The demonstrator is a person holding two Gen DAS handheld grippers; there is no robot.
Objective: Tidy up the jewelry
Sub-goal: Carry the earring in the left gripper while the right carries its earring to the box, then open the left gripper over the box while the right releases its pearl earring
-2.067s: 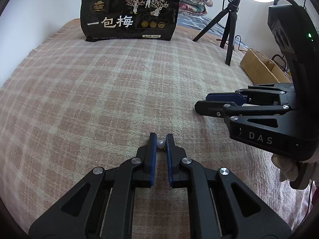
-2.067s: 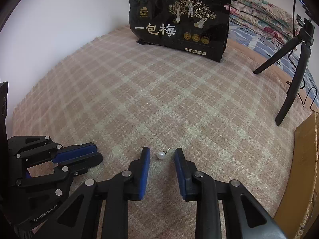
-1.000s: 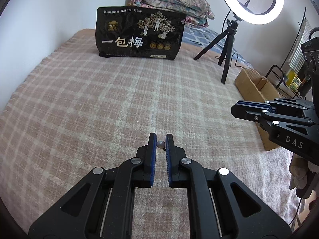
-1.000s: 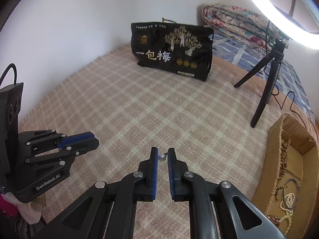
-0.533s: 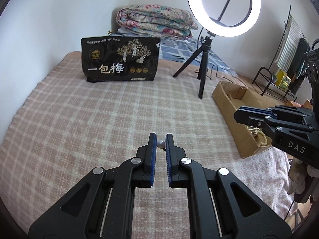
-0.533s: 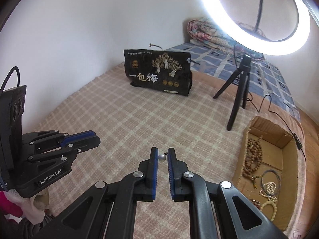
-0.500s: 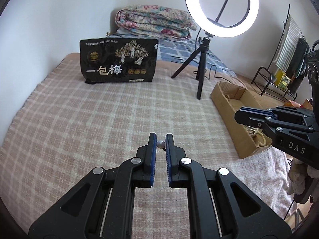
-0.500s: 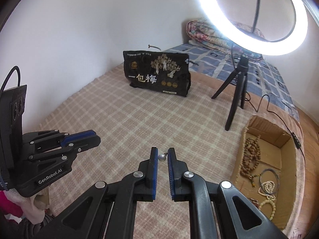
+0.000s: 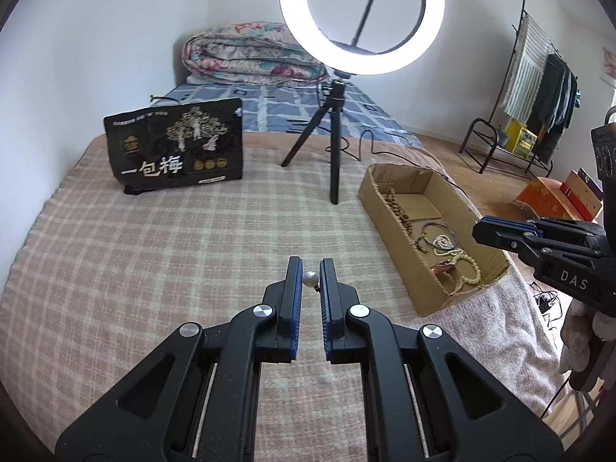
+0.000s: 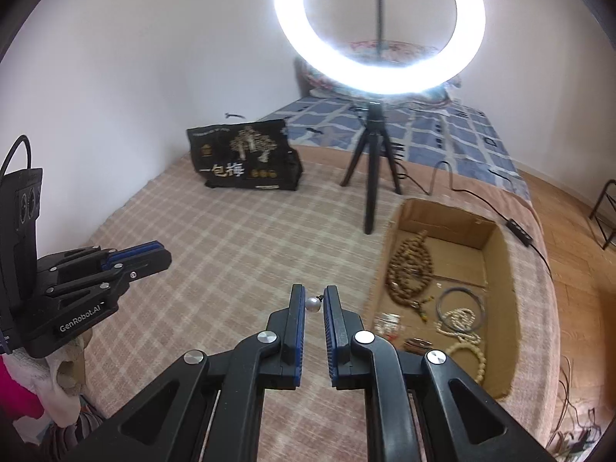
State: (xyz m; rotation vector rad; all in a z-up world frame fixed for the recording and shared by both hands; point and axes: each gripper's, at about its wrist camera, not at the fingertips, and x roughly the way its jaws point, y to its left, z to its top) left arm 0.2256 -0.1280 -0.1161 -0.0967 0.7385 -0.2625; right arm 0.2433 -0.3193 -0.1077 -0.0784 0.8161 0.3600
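Each gripper carried its own pearl earring. The left gripper (image 9: pixel 309 274) was clenched on a pearl earring (image 9: pixel 310 279) at its very tips – pinched there, I judged, because the piece is so small. The right gripper (image 10: pixel 314 300) likewise pinched a second pearl earring (image 10: pixel 312 304) above the plaid blanket (image 10: pixel 238 254). The cardboard box (image 10: pixel 496 269), holding beads and bracelets, lay just right of it – the likely drop point for both.

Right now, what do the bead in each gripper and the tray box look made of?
Each pearl earring: glossy whitish bead on a thin metal post, pearl or imitation. Cardboard box: matte brown corrugated card, with raw cut edges.
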